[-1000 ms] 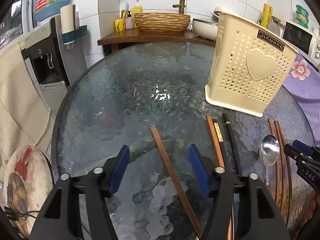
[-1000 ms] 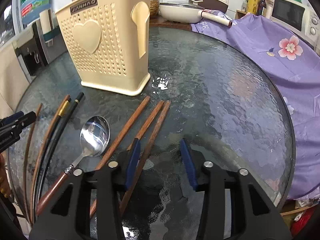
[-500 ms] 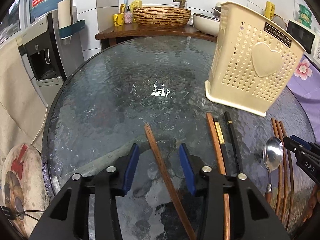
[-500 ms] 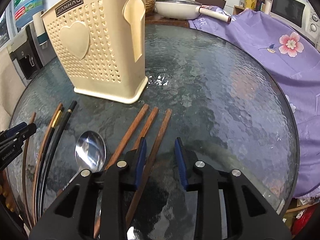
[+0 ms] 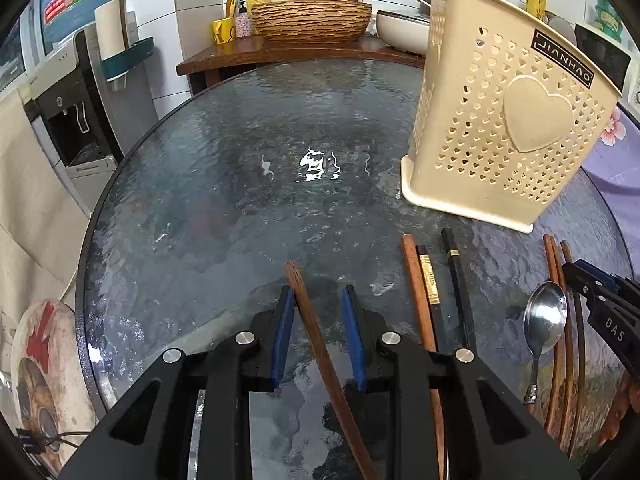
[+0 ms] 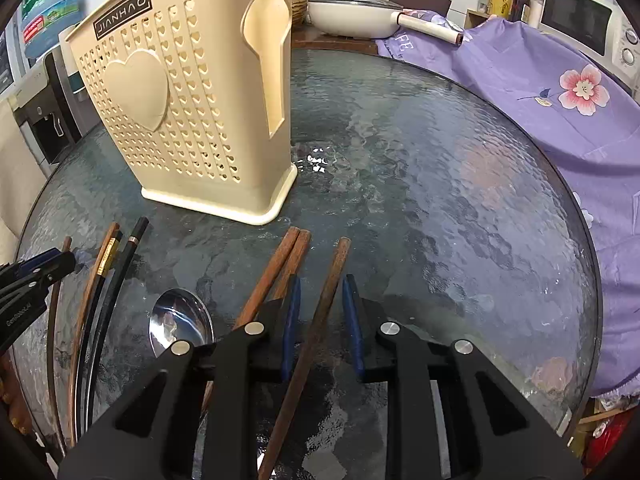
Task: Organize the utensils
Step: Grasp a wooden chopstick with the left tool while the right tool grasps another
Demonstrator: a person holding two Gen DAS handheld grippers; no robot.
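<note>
The left gripper (image 5: 318, 300) is sitting low over the glass table (image 5: 224, 184) with its jaws part way apart. A brown chopstick (image 5: 320, 344) is lying between them, close to the left pad, and I am not sure the pad is touching it.

The right gripper (image 6: 320, 292) is also part way apart, with another brown chopstick (image 6: 316, 328) lying in the gap. Two more brown sticks (image 6: 280, 264) are lying just left of that gripper, partly under its left finger.

If the right jaws are closing crooked, the left finger may be pushing those two sticks away. Thin sticks may be sliding on the smooth glass or tipping when lifted near one end.

The cream basket (image 6: 192, 112) is standing ahead of both grippers. Its inside is hidden, so I cannot tell what it is holding. The spoon (image 6: 180, 324) is lying left of the right gripper.
</note>
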